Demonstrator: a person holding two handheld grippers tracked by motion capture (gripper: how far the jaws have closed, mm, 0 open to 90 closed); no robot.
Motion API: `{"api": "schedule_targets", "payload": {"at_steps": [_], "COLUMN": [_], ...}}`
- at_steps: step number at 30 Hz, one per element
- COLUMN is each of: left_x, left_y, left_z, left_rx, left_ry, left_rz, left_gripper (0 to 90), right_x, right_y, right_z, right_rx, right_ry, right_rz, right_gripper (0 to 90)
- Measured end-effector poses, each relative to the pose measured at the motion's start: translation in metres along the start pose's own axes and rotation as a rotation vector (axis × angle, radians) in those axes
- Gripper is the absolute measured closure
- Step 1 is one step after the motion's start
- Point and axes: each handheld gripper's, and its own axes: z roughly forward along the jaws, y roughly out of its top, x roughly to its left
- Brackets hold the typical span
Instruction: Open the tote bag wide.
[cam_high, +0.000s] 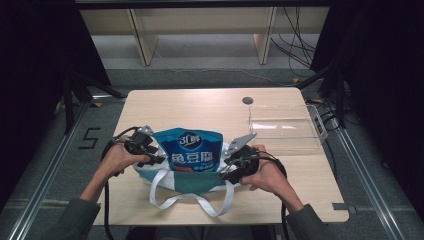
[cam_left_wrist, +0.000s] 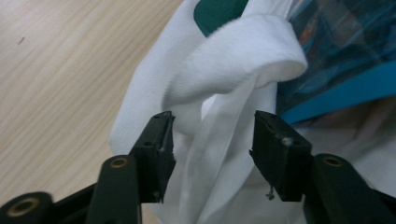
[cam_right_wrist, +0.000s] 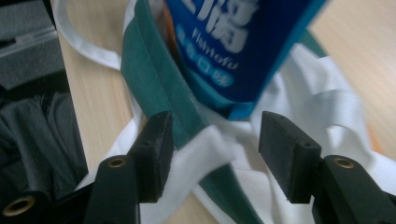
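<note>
High view shows a white and green cloth bag lying near the front edge of the table, with a blue snack pouch standing up out of its mouth. Left of the bag, the left gripper sits in the person's left hand; right of the bag, the right gripper sits in the right hand. Both point inward at the bag's sides. The bag's white handles loop out from it toward the front edge of the table. Behind and to the right of the bag, well apart from it, a clear plastic tray rests on the table.

Left gripper view has its jaws apart, with a fold of the bag's white cloth running up between them; the left jaw lies against the cloth, the right one stands off it. The blue pouch shows just past the fold.

Right gripper view also has its jaws apart. A white strap and the bag's green rim lie between them, with the pouch just beyond; neither jaw presses on the cloth.
</note>
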Motion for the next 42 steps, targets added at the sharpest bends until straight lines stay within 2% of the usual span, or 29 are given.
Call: {"api": "schedule_targets", "payload": {"at_steps": [2, 3, 4, 5, 6, 7, 8, 9, 12, 14, 15, 17, 20, 21, 23, 26, 27, 28, 29, 31, 32, 33, 34, 35, 36, 37, 40, 41, 42], "left_x": [0.005, 0.008, 0.011, 0.014, 0.016, 0.018, 0.021, 0.024, 0.036, 0.042, 0.043, 0.046, 0.050, 0.050, 0.051, 0.050, 0.050, 0.047, 0.047, 0.045, 0.042, 0.037, 0.034, 0.030, 0.025, 0.020, 0.003, -0.002, -0.007], "left_y": [0.003, 0.004, 0.005, 0.005, 0.006, 0.007, 0.007, 0.008, 0.009, 0.009, 0.010, 0.009, 0.006, 0.005, 0.004, 0.003, 0.002, 0.002, 0.001, 0.000, -0.001, -0.001, -0.002, -0.004, -0.005, -0.008, -0.014, -0.016, -0.018], "left_z": [0.002, 0.004, 0.004, 0.005, 0.007, 0.007, 0.008, 0.008, 0.011, 0.020, 0.025, 0.037, 0.052, 0.055, 0.056, 0.052, 0.047, 0.043, 0.035, 0.020, 0.012, 0.004, -0.004, -0.013, -0.020, -0.025, -0.035, -0.036, -0.036], "left_rx": [0.001, -0.012, -0.018, -0.028, -0.049, -0.032, -0.038, -0.052, -0.062, -0.043, -0.031, -0.007, 0.008, 0.012, 0.000, -0.019, -0.010, -0.040, -0.022, -0.045, -0.078, -0.127, -0.154, -0.156, -0.155, -0.169, -0.161, -0.153, -0.152], "left_ry": [0.001, -0.008, -0.007, -0.013, -0.014, -0.005, -0.001, 0.005, 0.009, 0.010, 0.011, 0.018, 0.010, 0.009, 0.002, 0.009, 0.015, 0.016, 0.013, 0.006, 0.008, 0.018, 0.020, 0.016, 0.015, 0.017, -0.028, -0.045, -0.059], "left_rz": [0.007, 0.000, -0.008, -0.017, -0.039, -0.034, -0.049, -0.070, -0.121, -0.149, -0.161, -0.183, -0.221, -0.229, -0.251, -0.255, -0.236, -0.260, -0.233, -0.217, -0.222, -0.245, -0.244, -0.223, -0.205, -0.199, -0.148, -0.125, -0.114], "left_gripper": [63.3, 67.0, 73.5, 79.1, 81.7, 83.6, 85.5, 85.5, 86.1, 86.1, 86.1, 86.1, 86.4, 86.4, 86.3, 83.9, 80.8, 76.8, 71.5, 62.5, 59.9, 56.6, 54.2, 53.8, 51.5, 51.5, 49.8, 48.7, 48.7], "right_x": [-0.003, -0.002, -0.004, -0.003, -0.002, 0.001, 0.007, 0.007, 0.016, 0.021, 0.022, 0.022, 0.025, 0.024, 0.023, 0.024, 0.024, 0.023, 0.023, 0.021, 0.022, 0.020, 0.020, 0.020, 0.018, 0.018, 0.015, 0.009, 0.009], "right_y": [-0.002, -0.005, -0.007, -0.009, -0.012, -0.013, -0.015, -0.015, -0.021, -0.026, -0.031, -0.032, -0.037, -0.038, -0.039, -0.040, -0.040, -0.040, -0.040, -0.037, -0.034, -0.032, -0.030, -0.027, -0.022, -0.022, -0.014, -0.011, -0.011], "right_z": [0.013, 0.018, 0.022, 0.025, 0.025, 0.025, 0.023, 0.023, 0.025, 0.033, 0.042, 0.046, 0.056, 0.058, 0.061, 0.062, 0.061, 0.060, 0.058, 0.049, 0.042, 0.034, 0.027, 0.019, 0.008, 0.008, -0.009, -0.015, -0.015], "right_rx": [0.029, 0.054, 0.078, 0.098, 0.130, 0.151, 0.169, 0.169, 0.198, 0.216, 0.270, 0.287, 0.318, 0.323, 0.336, 0.333, 0.332, 0.326, 0.314, 0.256, 0.227, 0.199, 0.172, 0.141, 0.088, 0.088, 0.015, -0.013, -0.013], "right_ry": [0.034, 0.051, 0.067, 0.067, 0.074, 0.087, 0.079, 0.079, 0.113, 0.121, 0.114, 0.125, 0.132, 0.140, 0.142, 0.137, 0.132, 0.136, 0.139, 0.119, 0.107, 0.121, 0.124, 0.103, 0.081, 0.081, 0.025, -0.044, -0.044], "right_rz": [-0.010, -0.006, -0.058, -0.077, -0.068, -0.068, -0.092, -0.092, -0.122, -0.119, -0.160, -0.179, -0.163, -0.182, -0.174, -0.161, -0.150, -0.136, -0.116, -0.079, -0.041, -0.044, -0.034, -0.027, -0.056, -0.056, -0.016, 0.004, 0.004], "right_gripper": [50.1, 58.4, 66.6, 75.5, 79.6, 81.0, 81.8, 81.8, 82.2, 82.4, 82.5, 82.6, 82.7, 82.7, 82.7, 82.6, 82.1, 80.7, 77.7, 61.8, 56.2, 52.9, 51.3, 49.9, 48.7, 48.7, 46.7, 46.4, 46.4]}}
